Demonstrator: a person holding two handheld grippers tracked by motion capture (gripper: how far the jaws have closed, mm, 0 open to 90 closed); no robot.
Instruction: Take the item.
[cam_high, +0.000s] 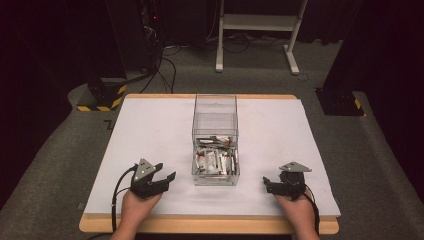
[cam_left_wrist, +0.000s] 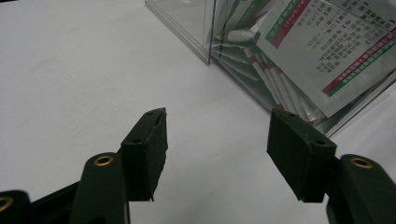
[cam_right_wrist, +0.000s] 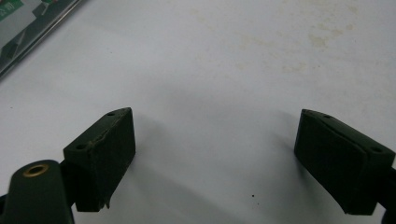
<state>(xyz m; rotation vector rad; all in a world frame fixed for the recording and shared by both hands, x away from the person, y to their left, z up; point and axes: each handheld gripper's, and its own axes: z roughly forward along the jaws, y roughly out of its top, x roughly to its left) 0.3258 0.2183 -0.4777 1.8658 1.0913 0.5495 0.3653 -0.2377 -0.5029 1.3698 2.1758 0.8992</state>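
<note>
Dark room, grey carpet, white-topped table. At near left, left gripper low over the table, jaws spread, empty, aimed toward clear box at centre, silver sachets heaped inside. At near right, right gripper low too, jaws wide apart, empty.

A clear box stands upright at the middle of the counter, its lower part holding a loose heap of packets. In the left gripper view the packets press against the box wall, silver with green and red stripes and small print. The counter has a white top with a wooden edge showing along the near side. Grey carpet surrounds it. Beyond stand a white frame, black cables, and a dark base with yellow-black stripes.
</note>
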